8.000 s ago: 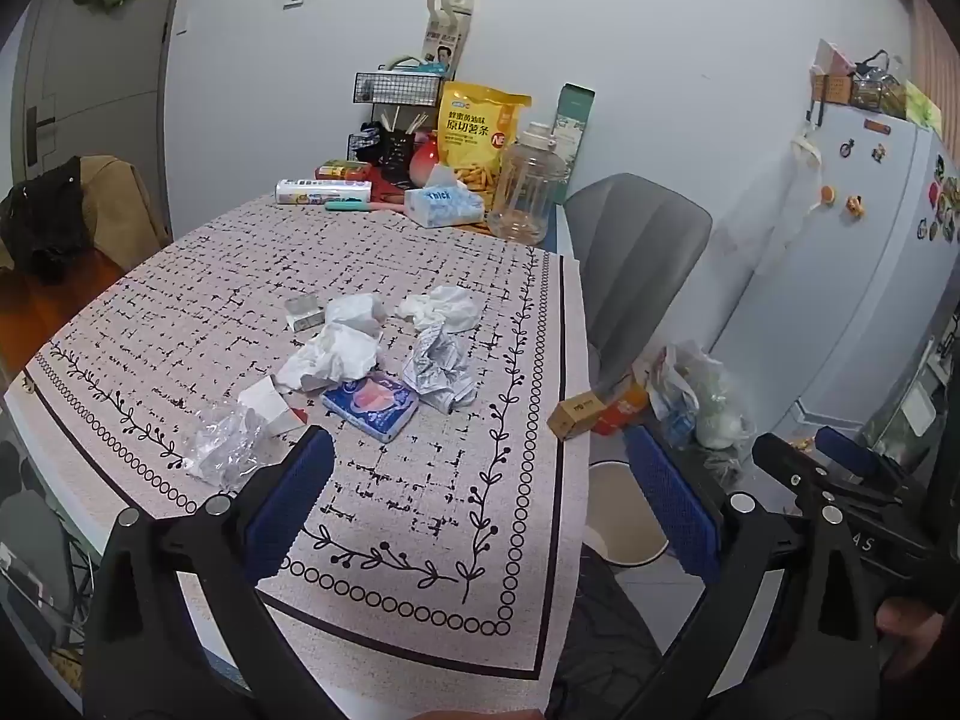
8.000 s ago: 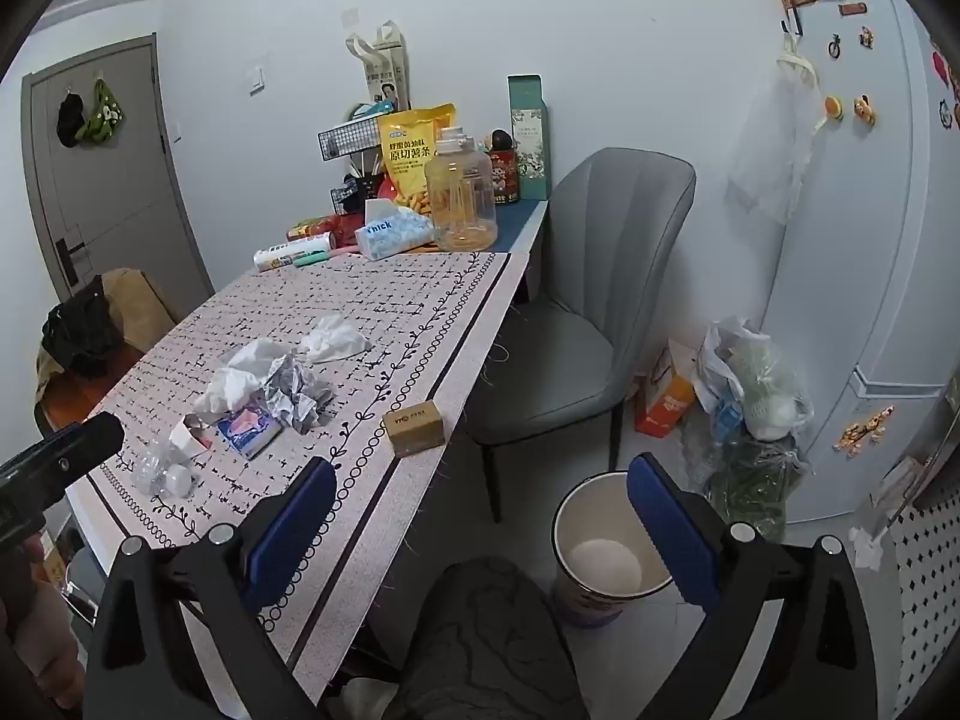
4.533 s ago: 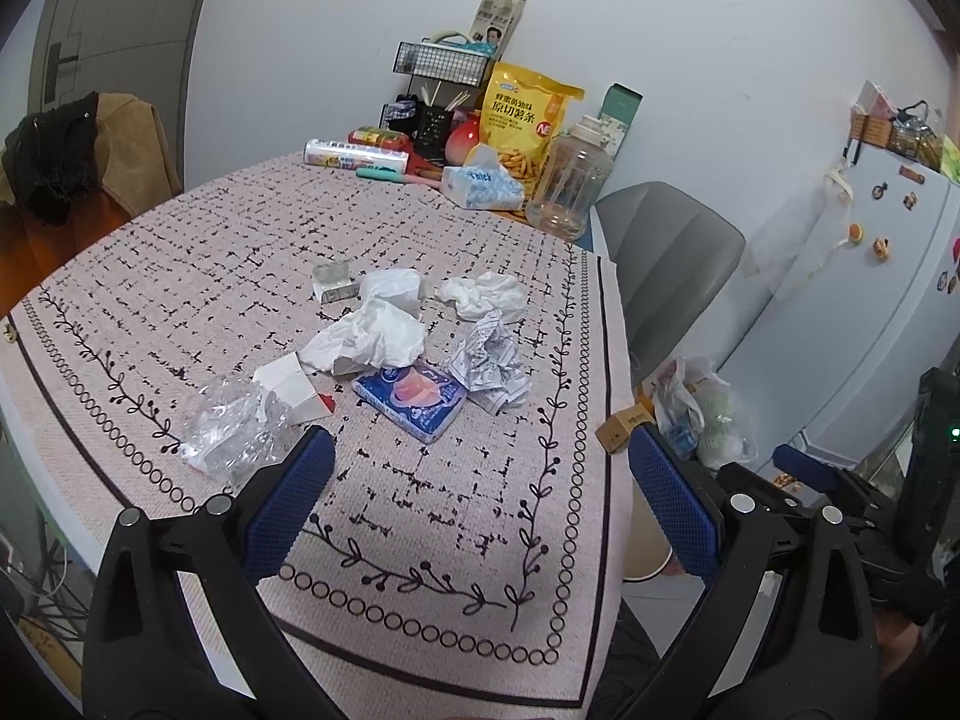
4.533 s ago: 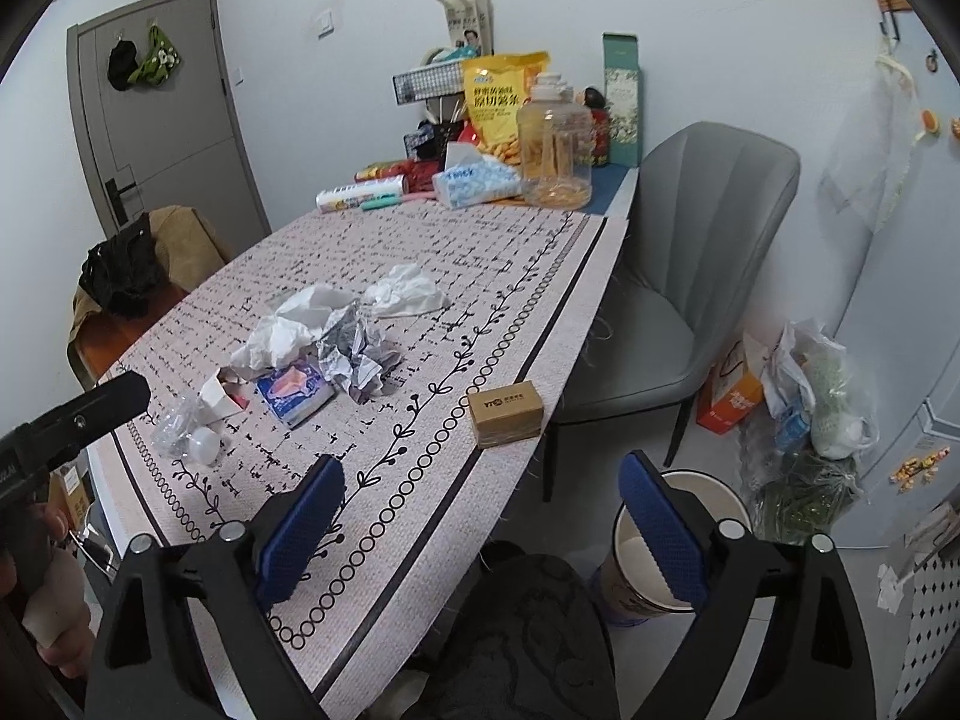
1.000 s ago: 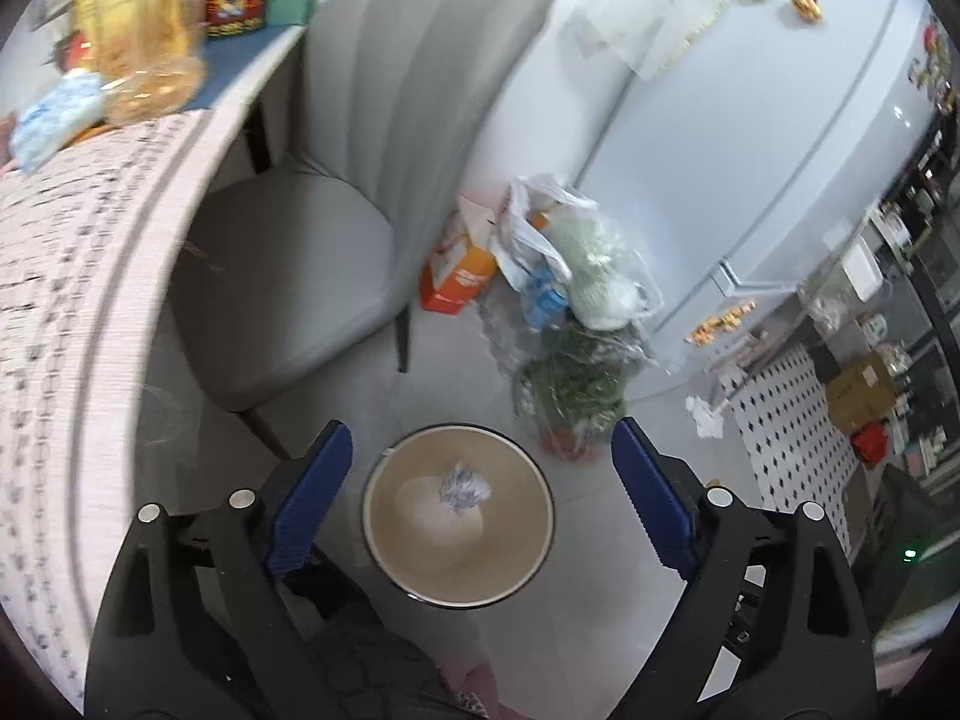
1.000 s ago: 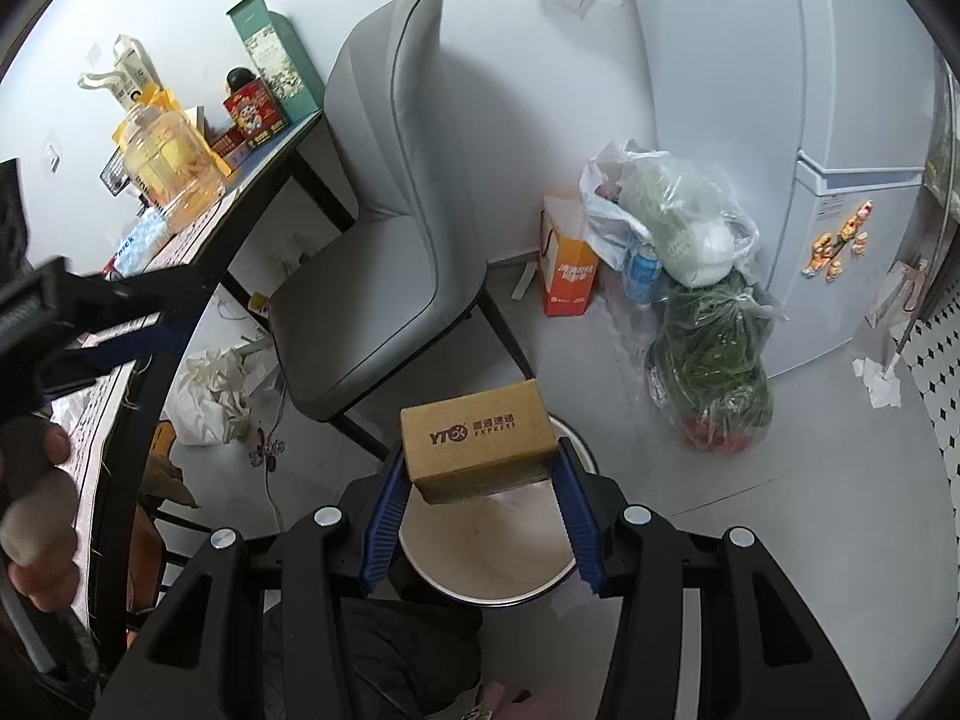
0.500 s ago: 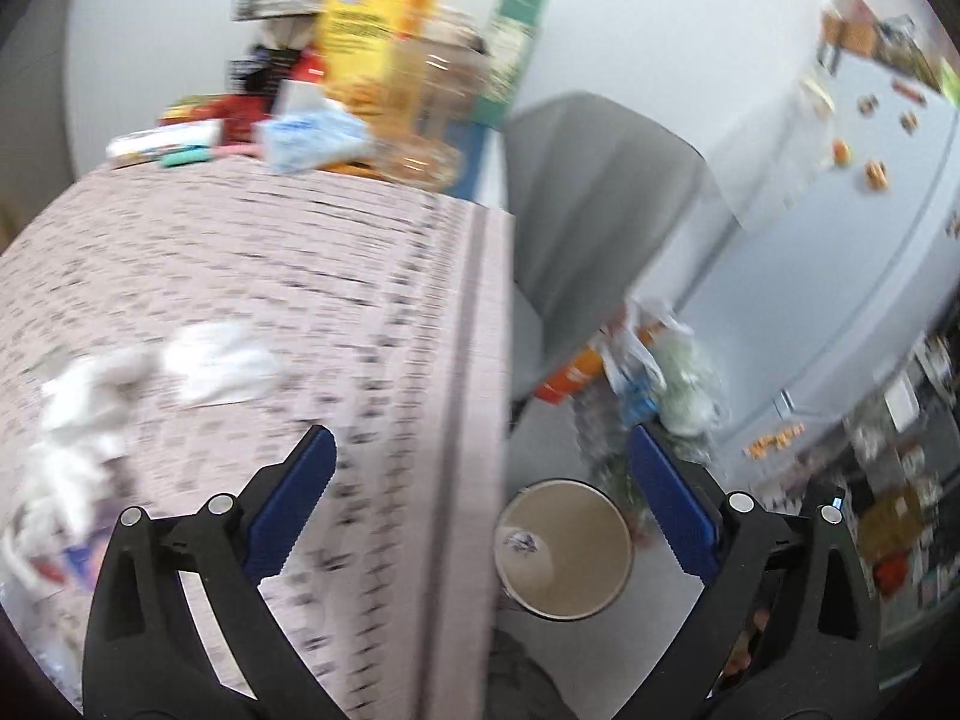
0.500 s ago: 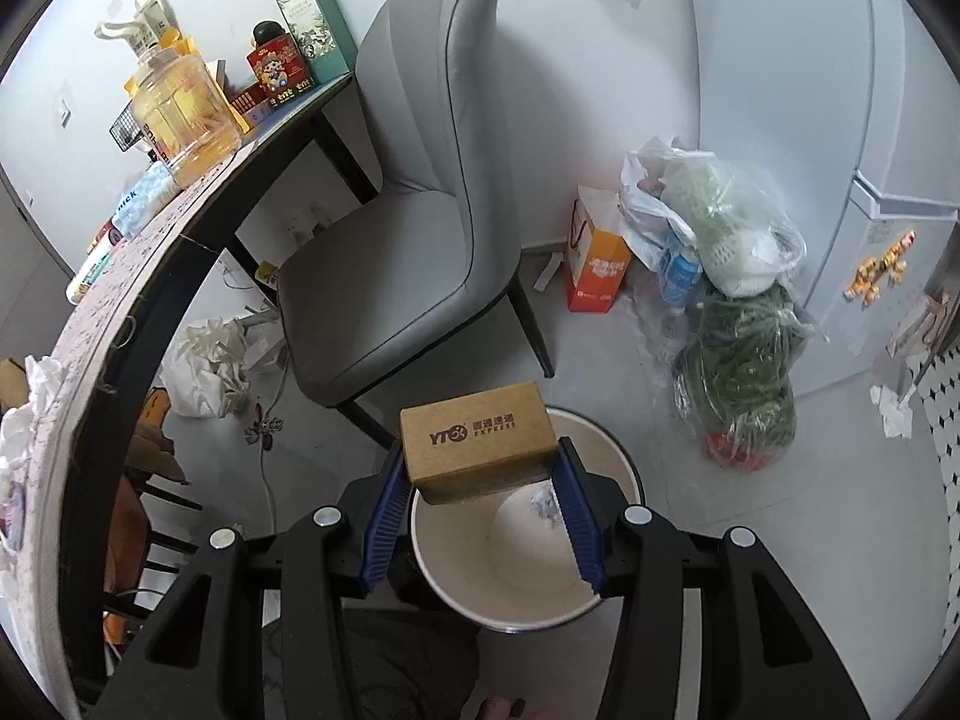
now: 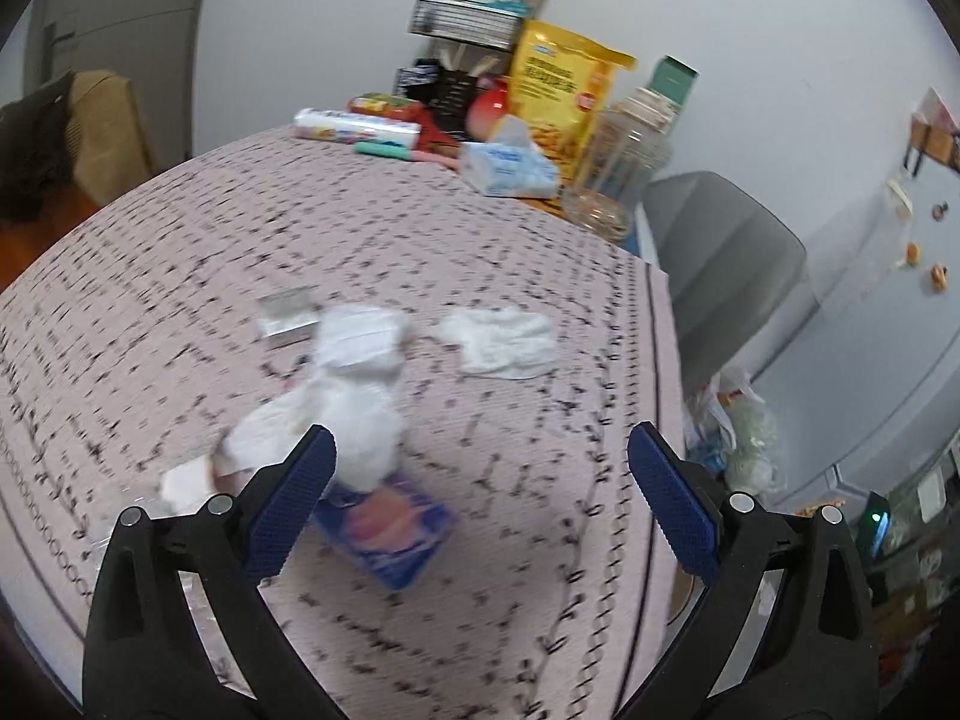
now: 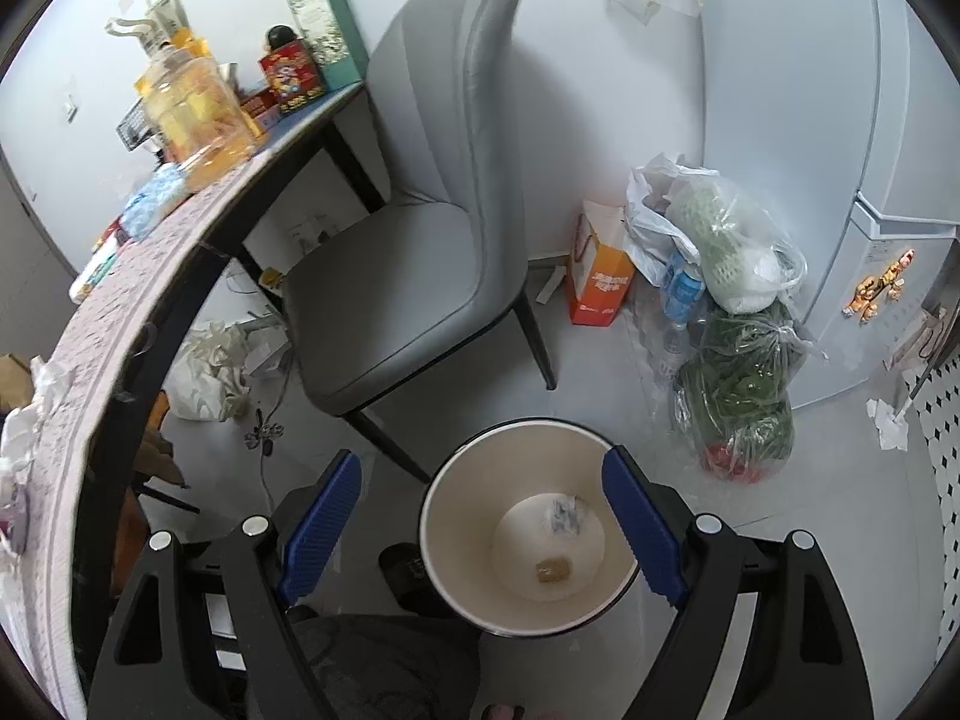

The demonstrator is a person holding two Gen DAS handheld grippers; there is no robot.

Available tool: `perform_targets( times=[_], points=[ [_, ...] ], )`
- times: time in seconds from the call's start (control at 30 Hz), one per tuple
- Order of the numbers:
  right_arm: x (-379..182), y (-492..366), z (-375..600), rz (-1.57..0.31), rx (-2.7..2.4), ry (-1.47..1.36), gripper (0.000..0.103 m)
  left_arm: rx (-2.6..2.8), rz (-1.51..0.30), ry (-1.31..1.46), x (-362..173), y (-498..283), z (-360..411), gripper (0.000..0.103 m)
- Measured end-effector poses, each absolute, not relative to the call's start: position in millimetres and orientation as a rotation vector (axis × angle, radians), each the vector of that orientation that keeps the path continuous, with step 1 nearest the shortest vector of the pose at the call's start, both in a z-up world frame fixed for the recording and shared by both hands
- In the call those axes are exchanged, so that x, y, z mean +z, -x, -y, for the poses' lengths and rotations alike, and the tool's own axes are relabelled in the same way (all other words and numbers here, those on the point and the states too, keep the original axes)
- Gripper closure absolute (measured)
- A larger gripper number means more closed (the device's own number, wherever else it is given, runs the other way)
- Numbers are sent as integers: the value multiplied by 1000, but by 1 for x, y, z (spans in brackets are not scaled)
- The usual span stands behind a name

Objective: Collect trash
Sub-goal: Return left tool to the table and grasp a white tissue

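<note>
Dropped from the right tool (image 10: 483, 525), whose jaws are opening with nothing between them, the cardboard box (image 10: 552, 571) lies in the bin (image 10: 456, 594). Left tool (image 9: 480, 504) hangs wide and empty over tissues (image 9: 354, 384) mid-bench (image 9: 180, 252); hurrying could scatter them.

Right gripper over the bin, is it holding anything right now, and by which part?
Nothing. The right gripper has its jaws opening with nothing between them; the small brown box lies at the bottom of the bin.
</note>
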State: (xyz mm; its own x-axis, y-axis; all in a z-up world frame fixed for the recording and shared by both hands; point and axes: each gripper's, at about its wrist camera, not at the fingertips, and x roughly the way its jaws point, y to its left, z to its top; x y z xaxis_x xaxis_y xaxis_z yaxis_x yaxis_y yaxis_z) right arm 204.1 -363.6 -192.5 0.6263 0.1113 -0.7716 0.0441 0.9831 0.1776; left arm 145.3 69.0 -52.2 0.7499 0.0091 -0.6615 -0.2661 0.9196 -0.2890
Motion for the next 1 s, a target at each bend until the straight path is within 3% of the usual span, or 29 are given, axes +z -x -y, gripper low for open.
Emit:
perform_targets(
  times=[0.23, 0.37, 0.5, 1.0],
  points=[
    [-158, -185, 312, -865, 148, -146, 21, 195, -677, 421, -52, -120, -106, 6],
    [-137, -176, 274, -826, 203, -124, 13, 211, -672, 431, -54, -109, -123, 6],
    [-122, -167, 230, -809, 281, -89, 11, 216, -673, 443, -59, -102, -138, 7],
    [-104, -149, 125, -811, 473, 16, 11, 145, -804, 411, -89, -146, -144, 30]
  ],
)
